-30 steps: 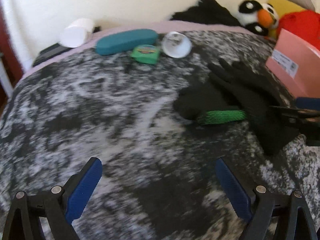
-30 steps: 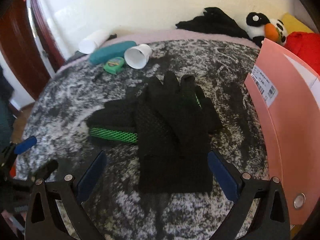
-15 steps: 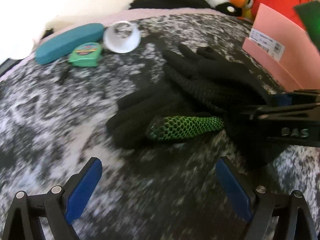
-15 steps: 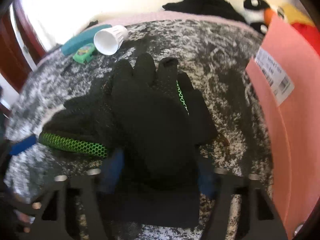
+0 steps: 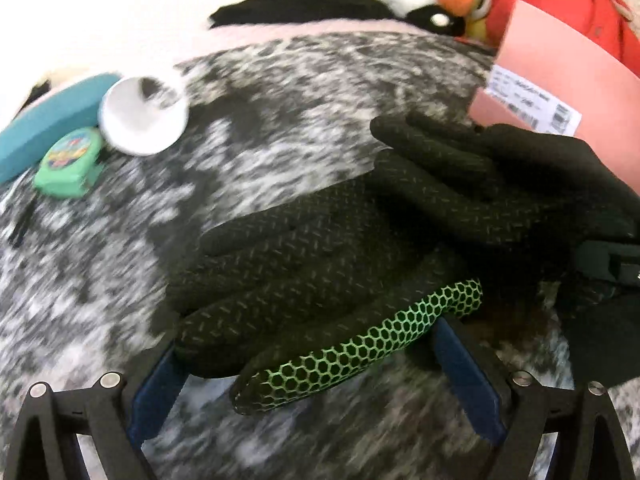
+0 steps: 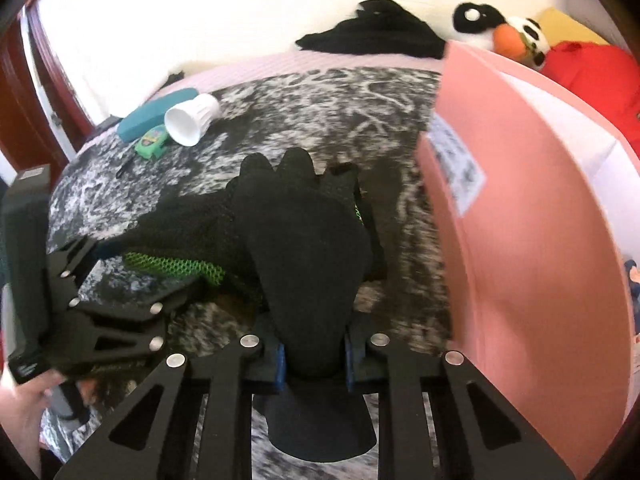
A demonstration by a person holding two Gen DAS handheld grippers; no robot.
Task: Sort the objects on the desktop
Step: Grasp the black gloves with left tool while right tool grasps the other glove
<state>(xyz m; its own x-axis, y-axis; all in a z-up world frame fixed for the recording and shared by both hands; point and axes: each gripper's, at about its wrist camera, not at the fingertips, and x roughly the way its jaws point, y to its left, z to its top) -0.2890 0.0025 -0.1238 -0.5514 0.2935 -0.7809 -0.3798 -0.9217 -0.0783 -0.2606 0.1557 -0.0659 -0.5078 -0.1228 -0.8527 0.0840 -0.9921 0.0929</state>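
Observation:
Two black gloves lie overlapped on the grey mottled blanket. My right gripper [image 6: 314,354] is shut on the cuff of the upper black glove [image 6: 304,248], which points away from me. My left gripper [image 5: 308,364] is open, its blue pads on either side of the lower glove [image 5: 304,264] with the green honeycomb cuff [image 5: 360,344]. That glove lies between the fingers, not pinched. The left gripper [image 6: 120,320] also shows at the left of the right wrist view, at the green cuff [image 6: 176,266].
A pink box [image 6: 520,240] stands at the right, close to the gloves. At the far left lie a white cup [image 6: 192,122], a green tape measure [image 6: 151,145] and a teal case [image 6: 156,114]. Plush toys [image 6: 504,34] and black cloth [image 6: 372,36] sit by the wall.
My right gripper has closed on the upper glove's cuff. My left gripper has moved forward and right until its open fingers straddle the lower glove.

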